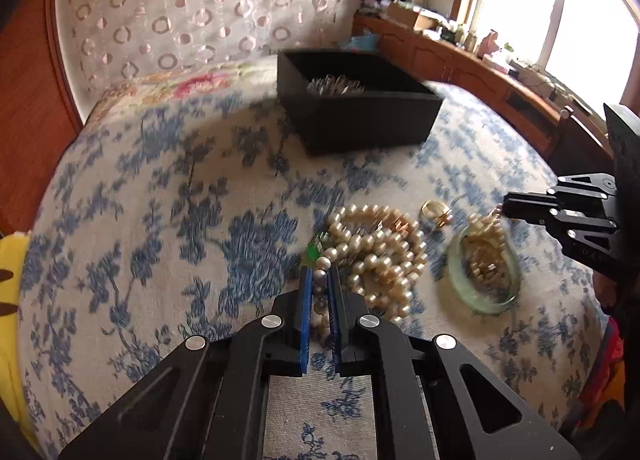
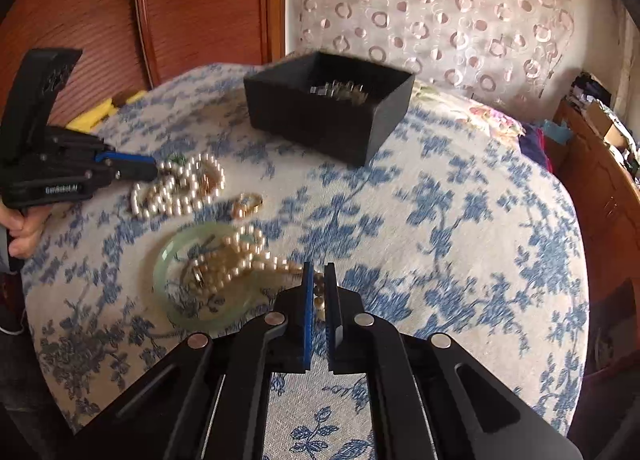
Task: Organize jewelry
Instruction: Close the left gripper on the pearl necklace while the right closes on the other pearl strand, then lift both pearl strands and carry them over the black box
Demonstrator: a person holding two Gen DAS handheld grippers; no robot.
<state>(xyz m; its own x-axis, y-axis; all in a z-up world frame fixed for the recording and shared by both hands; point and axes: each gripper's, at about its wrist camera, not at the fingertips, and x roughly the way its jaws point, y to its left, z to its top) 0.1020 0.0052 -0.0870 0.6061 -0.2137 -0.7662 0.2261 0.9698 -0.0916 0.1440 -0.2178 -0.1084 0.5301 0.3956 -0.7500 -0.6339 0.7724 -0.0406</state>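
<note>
Left claw [image 1: 319, 280] pinching pearl necklace [image 1: 372, 256]; right claw [image 2: 319, 280] pinching bead strand [image 2: 236, 256] lying across green bangle [image 2: 168, 260]. Risk: lifted strand snags and drags bangle; necklace heap tangles, slips before black box [image 1: 360, 120].

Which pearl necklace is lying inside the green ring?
The smaller cream pearl strand, piled inside the pale green glass bangle and pinched by the right gripper. The bigger heap lies on bare cloth.
</note>
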